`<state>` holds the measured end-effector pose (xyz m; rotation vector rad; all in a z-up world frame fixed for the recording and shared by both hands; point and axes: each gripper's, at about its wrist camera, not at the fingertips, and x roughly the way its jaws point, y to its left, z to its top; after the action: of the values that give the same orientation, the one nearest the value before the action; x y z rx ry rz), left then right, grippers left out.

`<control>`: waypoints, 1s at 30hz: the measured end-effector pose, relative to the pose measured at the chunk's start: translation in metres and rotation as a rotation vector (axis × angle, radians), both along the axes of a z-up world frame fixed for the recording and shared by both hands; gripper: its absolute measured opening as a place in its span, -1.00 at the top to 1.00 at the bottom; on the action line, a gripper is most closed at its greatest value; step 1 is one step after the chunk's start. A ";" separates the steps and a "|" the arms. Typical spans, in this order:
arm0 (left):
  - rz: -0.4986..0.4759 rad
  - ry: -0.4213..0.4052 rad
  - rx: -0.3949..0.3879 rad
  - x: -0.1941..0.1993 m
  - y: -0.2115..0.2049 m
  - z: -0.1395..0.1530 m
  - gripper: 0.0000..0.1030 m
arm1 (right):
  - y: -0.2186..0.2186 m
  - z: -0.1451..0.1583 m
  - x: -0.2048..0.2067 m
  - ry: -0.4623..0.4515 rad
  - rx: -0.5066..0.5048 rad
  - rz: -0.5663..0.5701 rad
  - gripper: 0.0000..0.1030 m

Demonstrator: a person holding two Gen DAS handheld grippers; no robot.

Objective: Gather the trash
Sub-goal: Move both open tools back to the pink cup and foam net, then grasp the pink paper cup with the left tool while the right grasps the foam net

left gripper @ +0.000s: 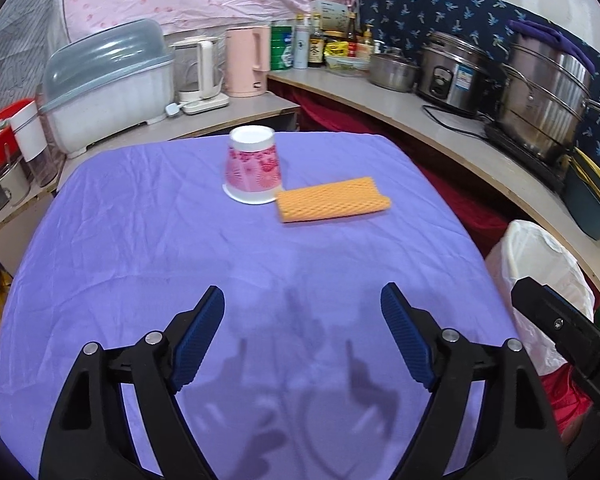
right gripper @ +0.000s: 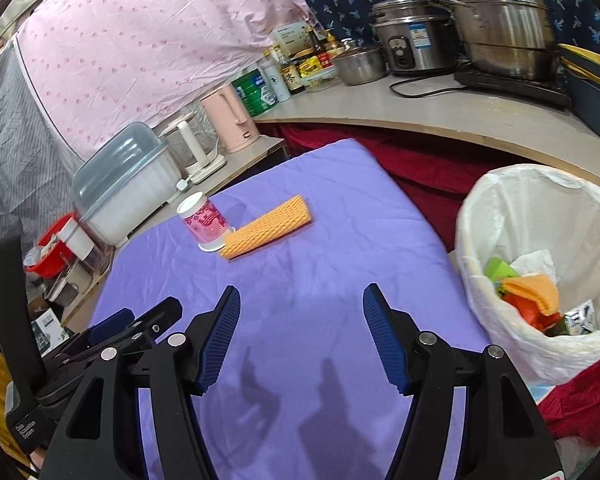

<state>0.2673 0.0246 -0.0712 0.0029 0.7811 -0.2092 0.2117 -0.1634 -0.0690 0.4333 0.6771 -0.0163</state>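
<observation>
On the wrinkled purple cloth (left gripper: 140, 240) an upturned paper cup (left gripper: 253, 164) with pink flowers touches a flat orange foam net (left gripper: 332, 205). Both the left gripper (left gripper: 302, 320) and right gripper (right gripper: 300, 320) hang with ribbed blue pads apart, empty. The bag-lined bin (right gripper: 540, 208) stands beside the table, holding scraps.

An upturned pink-patterned paper cup (left gripper: 253, 165) stands on the purple-clothed tabletop (left gripper: 140, 240), touching the orange foam-net sleeve (left gripper: 332, 199) lying at its right. The white-lined plastic trash bin (right gripper: 540, 216) stands beside the tabletop's right edge.
</observation>
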 end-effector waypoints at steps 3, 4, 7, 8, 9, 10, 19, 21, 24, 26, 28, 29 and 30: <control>0.021 -0.001 0.010 0.008 0.016 -0.002 -0.49 | 0.010 -0.004 0.017 0.015 0.021 0.017 -0.20; 0.025 -0.003 0.013 0.011 0.020 -0.002 -0.49 | 0.014 -0.005 0.024 0.020 0.025 0.026 -0.20; 0.045 -0.008 0.028 0.022 0.033 -0.004 -0.49 | 0.026 -0.009 0.045 0.034 0.028 0.041 -0.20; 0.050 -0.009 0.031 0.025 0.037 -0.004 -0.49 | 0.028 -0.011 0.053 0.040 0.038 0.044 -0.20; 0.056 -0.010 0.034 0.030 0.041 -0.004 -0.49 | 0.030 -0.014 0.060 0.046 0.049 0.046 -0.20; 0.062 -0.009 0.034 0.035 0.045 -0.004 -0.49 | 0.032 -0.017 0.069 0.056 0.064 0.049 -0.20; 0.097 0.004 0.020 0.079 0.064 -0.013 -0.57 | 0.030 -0.047 0.135 0.130 0.195 0.047 -0.20; 0.101 0.012 0.015 0.089 0.067 -0.016 -0.58 | 0.031 -0.052 0.149 0.141 0.193 0.040 -0.20; 0.111 0.021 0.011 0.105 0.069 -0.020 -0.60 | 0.030 -0.063 0.167 0.162 0.212 0.034 -0.20; 0.115 0.028 0.002 0.115 0.069 -0.023 -0.61 | 0.028 -0.072 0.177 0.178 0.243 0.026 -0.20; 0.113 0.027 0.004 0.122 0.068 -0.025 -0.62 | 0.028 -0.077 0.184 0.184 0.239 0.016 -0.18; 0.112 0.026 0.007 0.126 0.067 -0.026 -0.62 | 0.027 -0.079 0.187 0.186 0.236 0.012 -0.18; 0.109 0.026 0.012 0.131 0.066 -0.027 -0.62 | 0.026 -0.081 0.191 0.190 0.239 0.007 -0.18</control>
<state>0.3982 0.0901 -0.0981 -0.0313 0.8057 -0.1012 0.4023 -0.1370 -0.1498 0.6647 0.8722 0.0304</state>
